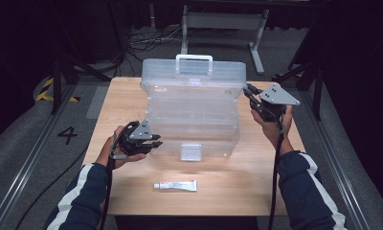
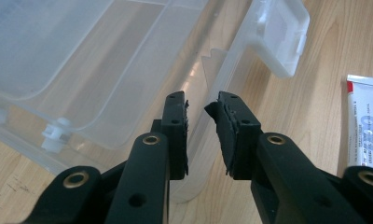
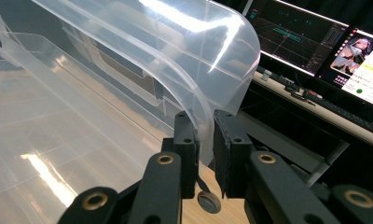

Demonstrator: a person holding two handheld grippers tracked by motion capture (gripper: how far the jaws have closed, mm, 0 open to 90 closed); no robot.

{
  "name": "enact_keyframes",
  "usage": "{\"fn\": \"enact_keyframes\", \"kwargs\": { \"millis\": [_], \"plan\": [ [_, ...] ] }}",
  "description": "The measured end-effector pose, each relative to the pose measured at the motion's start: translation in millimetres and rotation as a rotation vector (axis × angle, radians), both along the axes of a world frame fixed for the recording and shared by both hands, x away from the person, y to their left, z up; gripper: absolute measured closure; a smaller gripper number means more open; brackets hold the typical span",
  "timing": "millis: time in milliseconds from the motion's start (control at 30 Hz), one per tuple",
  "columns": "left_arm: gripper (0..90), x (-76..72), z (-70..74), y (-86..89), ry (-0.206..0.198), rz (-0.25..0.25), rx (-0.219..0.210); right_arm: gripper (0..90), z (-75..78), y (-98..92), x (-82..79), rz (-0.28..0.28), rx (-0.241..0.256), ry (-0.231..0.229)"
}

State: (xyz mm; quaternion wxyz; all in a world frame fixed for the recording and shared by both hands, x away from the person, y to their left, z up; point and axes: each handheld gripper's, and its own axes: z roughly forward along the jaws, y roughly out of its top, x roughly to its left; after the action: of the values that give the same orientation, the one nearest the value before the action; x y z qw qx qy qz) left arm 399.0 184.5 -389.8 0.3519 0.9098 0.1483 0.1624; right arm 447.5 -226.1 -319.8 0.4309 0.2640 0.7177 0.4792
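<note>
Nearest the person, a tube (image 1: 175, 185) lies on the table (image 1: 132, 191), untouched. Beyond it the clear box (image 1: 192, 115) stands mid-table with its lid (image 1: 193, 72) raised. The left gripper (image 2: 196, 122), jaws apart, straddles the box's front wall, likely to steady it. Farther back, the right gripper (image 3: 205, 140) pinches the lid's corner, holding it open.

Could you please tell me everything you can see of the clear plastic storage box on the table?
The clear plastic storage box stands mid-table on the wooden table, its lid raised upright at the back, with a handle on top and a flap latch hanging at the front. Stepped trays show inside. The right gripper pinches the lid's edge; the left gripper straddles the front rim, jaws apart.
</note>
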Motion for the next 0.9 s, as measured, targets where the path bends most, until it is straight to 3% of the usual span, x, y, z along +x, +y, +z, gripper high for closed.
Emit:
{"fn": "enact_keyframes", "kwargs": {
  "millis": [300,800,900],
  "plan": [
    [76.4,1.2,1.7,0.8,0.002,-0.021,0.01,81.3,2.8,1.9,5.2,-0.017,0.002,-0.009],
    [78.3,6.2,7.9,-2.0,0.023,-0.059,0.067,83.1,7.5,4.6,13.6,-0.044,-0.014,-0.019],
    [78.8,7.4,10.6,-3.5,0.024,-0.07,0.096,83.3,8.9,5.4,15.0,-0.05,-0.021,-0.017]
  ]
}}
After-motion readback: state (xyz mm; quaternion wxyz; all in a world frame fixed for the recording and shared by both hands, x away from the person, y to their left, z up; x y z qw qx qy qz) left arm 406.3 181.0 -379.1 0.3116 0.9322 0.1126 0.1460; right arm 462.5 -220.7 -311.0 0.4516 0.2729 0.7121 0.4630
